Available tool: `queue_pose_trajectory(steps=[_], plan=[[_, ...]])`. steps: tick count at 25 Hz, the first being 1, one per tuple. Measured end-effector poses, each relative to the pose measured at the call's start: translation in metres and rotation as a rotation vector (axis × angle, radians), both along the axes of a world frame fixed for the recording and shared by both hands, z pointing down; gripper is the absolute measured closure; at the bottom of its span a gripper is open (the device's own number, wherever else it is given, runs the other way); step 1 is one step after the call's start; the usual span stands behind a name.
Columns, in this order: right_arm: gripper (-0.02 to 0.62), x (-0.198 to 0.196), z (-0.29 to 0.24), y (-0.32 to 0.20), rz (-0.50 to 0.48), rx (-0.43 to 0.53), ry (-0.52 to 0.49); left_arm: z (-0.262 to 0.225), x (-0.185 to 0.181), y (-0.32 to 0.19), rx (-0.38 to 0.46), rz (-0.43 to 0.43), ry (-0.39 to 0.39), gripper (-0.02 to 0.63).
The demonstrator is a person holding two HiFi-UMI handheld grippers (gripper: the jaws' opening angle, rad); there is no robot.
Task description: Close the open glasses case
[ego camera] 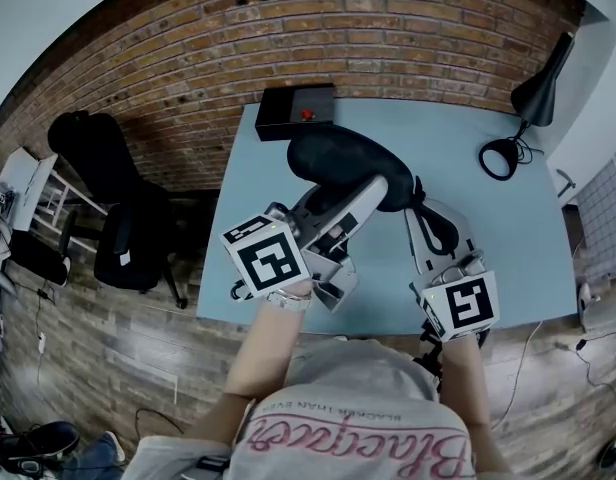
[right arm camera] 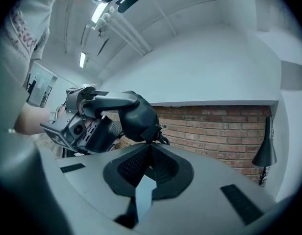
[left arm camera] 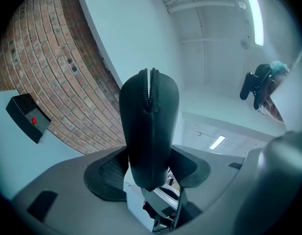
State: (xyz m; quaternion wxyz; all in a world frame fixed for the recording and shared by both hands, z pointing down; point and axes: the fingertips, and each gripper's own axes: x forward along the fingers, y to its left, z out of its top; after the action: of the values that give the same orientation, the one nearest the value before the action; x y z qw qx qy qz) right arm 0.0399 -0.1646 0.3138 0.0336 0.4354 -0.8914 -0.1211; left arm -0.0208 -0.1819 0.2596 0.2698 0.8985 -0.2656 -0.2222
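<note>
Overhead, over the blue table, the left gripper clamps the black glasses case; its contents are unseen. Its view shows the zipper shut. The right gripper view shows jaws pinched together on the zipper pull.

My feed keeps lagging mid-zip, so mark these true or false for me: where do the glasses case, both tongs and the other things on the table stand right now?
1. The left tongs clamp the black zippered glasses case. True.
2. The case lies flat on the light blue table. False: it is held up off the table.
3. The right tongs are wide open, away from the case. False: they are pinched together at the case's end.
4. A black box with a red button sits at the table's far left corner. True.
5. The black desk lamp stands on the table's left side. False: it is on the right.
</note>
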Motion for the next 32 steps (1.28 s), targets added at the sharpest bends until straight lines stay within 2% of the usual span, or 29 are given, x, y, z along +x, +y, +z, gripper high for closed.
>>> queue_pose_trajectory(steps=[7,12,17,22,27,30,32], plan=[[0.575,-0.005,-0.006,0.005,-0.051,0.012,0.001,0.004,0.008,0.0,0.015,0.049,-0.025,0.324],[0.575,-0.001,-0.004,0.003,-0.07,-0.001,-0.004,0.007,0.015,0.002,0.038,0.091,-0.038,0.327],[0.574,0.007,-0.012,-0.001,-0.021,0.066,0.05,0.015,0.021,0.01,0.089,0.142,-0.144,0.356],[0.571,0.016,-0.008,0.0,-0.032,0.09,0.084,0.022,0.03,0.02,0.163,0.192,-0.25,0.365],[0.571,0.023,-0.013,0.002,-0.008,0.128,0.054,0.023,0.035,0.023,0.188,0.213,-0.277,0.367],[0.571,0.023,-0.012,0.002,-0.008,0.158,0.129,0.025,0.035,0.024,0.199,0.222,-0.298,0.367],[0.571,0.026,-0.008,0.002,-0.001,0.178,0.235,0.026,0.037,0.024,0.212,0.228,-0.33,0.368]])
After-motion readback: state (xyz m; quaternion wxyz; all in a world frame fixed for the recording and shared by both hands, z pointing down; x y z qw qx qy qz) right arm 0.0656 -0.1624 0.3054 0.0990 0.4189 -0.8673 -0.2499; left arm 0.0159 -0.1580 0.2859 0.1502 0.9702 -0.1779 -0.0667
